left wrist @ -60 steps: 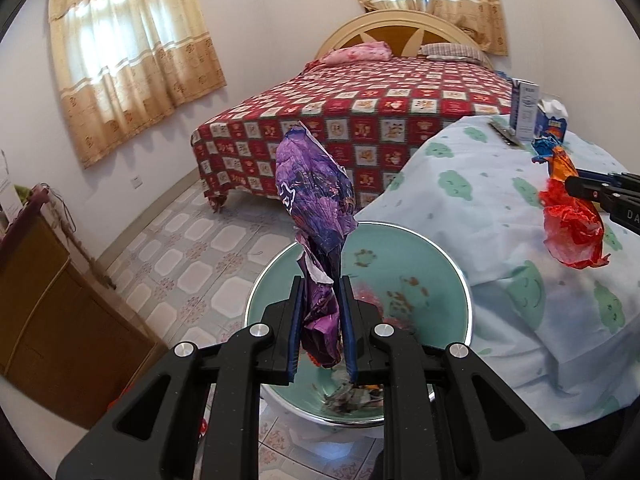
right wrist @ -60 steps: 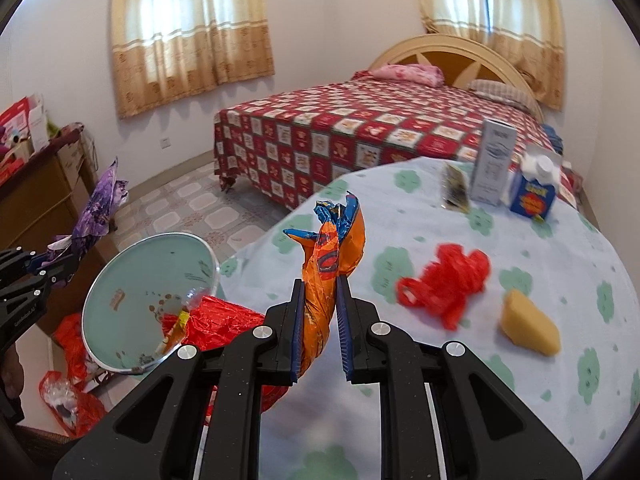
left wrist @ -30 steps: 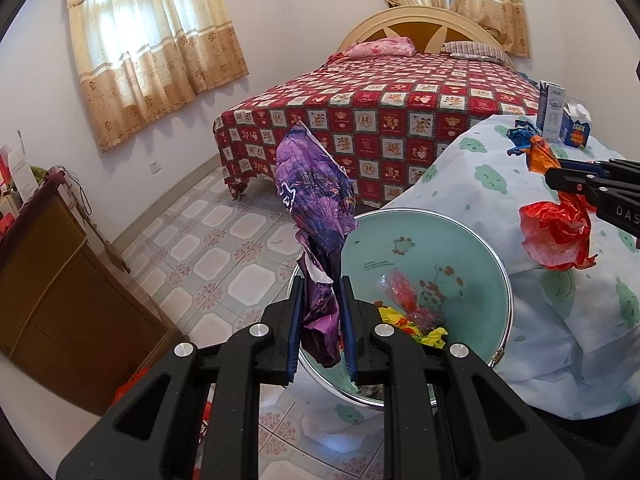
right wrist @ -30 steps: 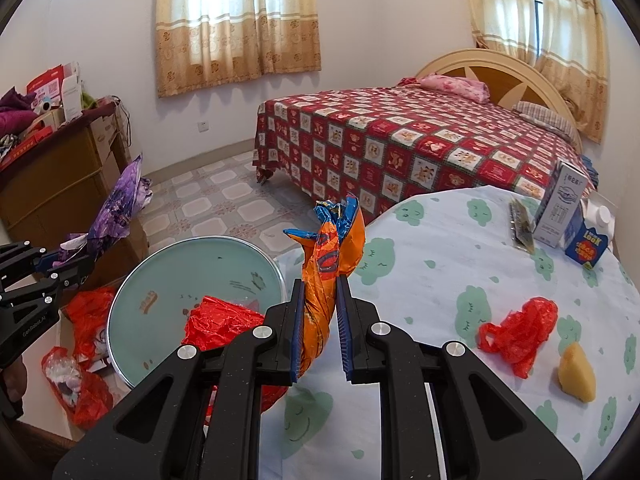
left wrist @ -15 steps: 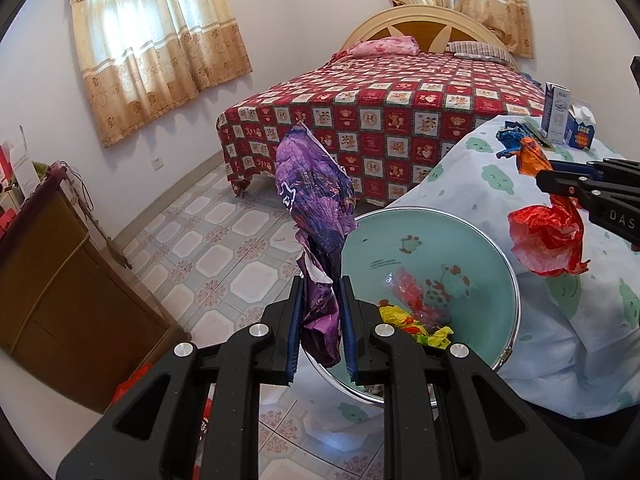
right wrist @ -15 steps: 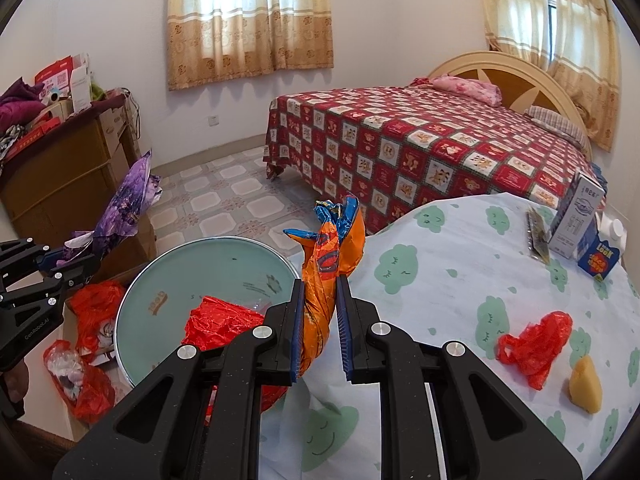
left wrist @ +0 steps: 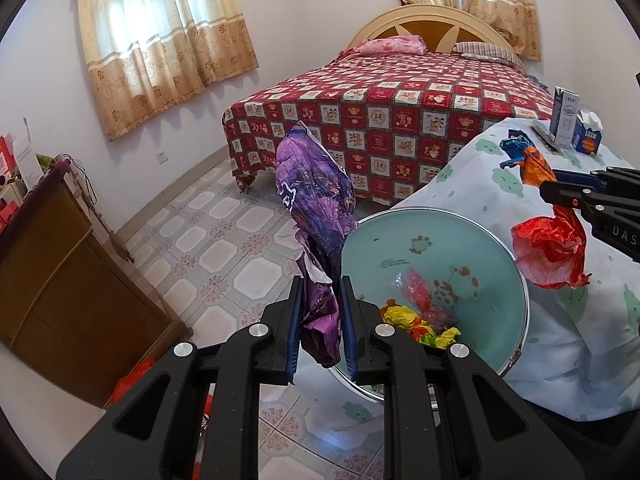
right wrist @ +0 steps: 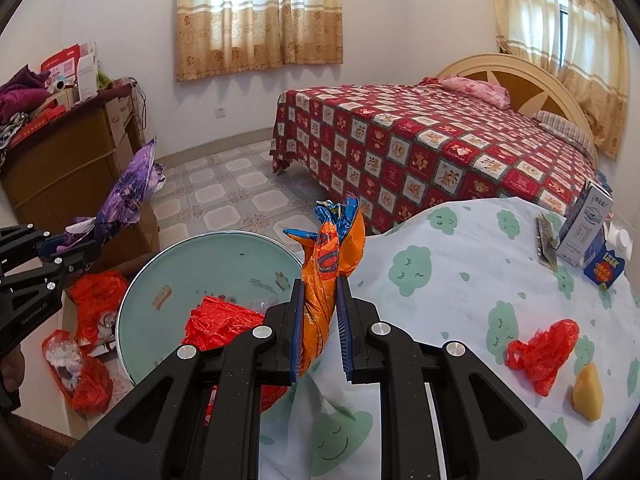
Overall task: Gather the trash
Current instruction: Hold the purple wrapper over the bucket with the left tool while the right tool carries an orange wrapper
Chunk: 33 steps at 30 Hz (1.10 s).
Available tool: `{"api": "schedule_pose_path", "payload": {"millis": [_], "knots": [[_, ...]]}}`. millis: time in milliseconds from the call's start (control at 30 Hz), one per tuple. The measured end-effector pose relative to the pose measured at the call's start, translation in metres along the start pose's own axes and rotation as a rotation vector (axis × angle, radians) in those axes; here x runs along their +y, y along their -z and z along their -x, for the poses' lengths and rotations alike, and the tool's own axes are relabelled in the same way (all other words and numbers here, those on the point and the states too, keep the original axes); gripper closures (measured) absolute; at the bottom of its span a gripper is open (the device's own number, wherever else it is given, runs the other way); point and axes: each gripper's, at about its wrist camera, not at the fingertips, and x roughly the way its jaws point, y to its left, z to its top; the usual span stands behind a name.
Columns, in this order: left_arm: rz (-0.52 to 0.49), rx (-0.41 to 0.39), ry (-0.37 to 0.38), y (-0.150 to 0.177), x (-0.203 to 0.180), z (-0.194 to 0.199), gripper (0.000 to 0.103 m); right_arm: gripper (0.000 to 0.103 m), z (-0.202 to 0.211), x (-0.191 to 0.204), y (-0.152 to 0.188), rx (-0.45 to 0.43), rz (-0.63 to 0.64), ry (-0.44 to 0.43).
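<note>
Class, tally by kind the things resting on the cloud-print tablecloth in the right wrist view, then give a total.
Cardboard cartons: 2 (tall white-blue carton, small blue-orange carton)
Crumpled red plastic bag: 1
Yellow wedge-shaped block: 1
Dark flat strip: 1
Total: 5

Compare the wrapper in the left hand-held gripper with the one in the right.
Colour: the purple wrapper is purple with pale print; the orange wrapper is orange with a blue crumpled top.
Holder: the left hand-held gripper grips the purple one, the right hand-held gripper the orange one.
Extra load: a red plastic bag hangs under the orange wrapper; nothing hangs under the purple one.
Shared: both are crumpled, pinched upright, near the teal basin.
</note>
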Motion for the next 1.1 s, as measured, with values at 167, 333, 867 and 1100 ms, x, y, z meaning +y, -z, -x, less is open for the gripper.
{"api": "schedule_pose_path", "payload": {"millis": [167, 333, 867, 1100], "knots": [[0.000, -0.003, -0.002, 0.000, 0.001, 0.000, 0.085, 0.087, -0.003, 0.003, -0.001, 0.008, 0.012, -0.001], [0.007, -0.002, -0.005, 0.000, 0.003, -0.001, 0.085, 0.087, -0.004, 0.006, 0.000, 0.013, 0.025, -0.002], [0.009, -0.002, -0.003, 0.000, 0.004, -0.001, 0.085, 0.087, -0.006, 0.012, 0.000, 0.018, 0.046, -0.007], [0.004, -0.001, 0.016, -0.002, 0.002, 0.002, 0.080, 0.086, -0.006, 0.017, 0.000, 0.021, 0.049, -0.019]]}}
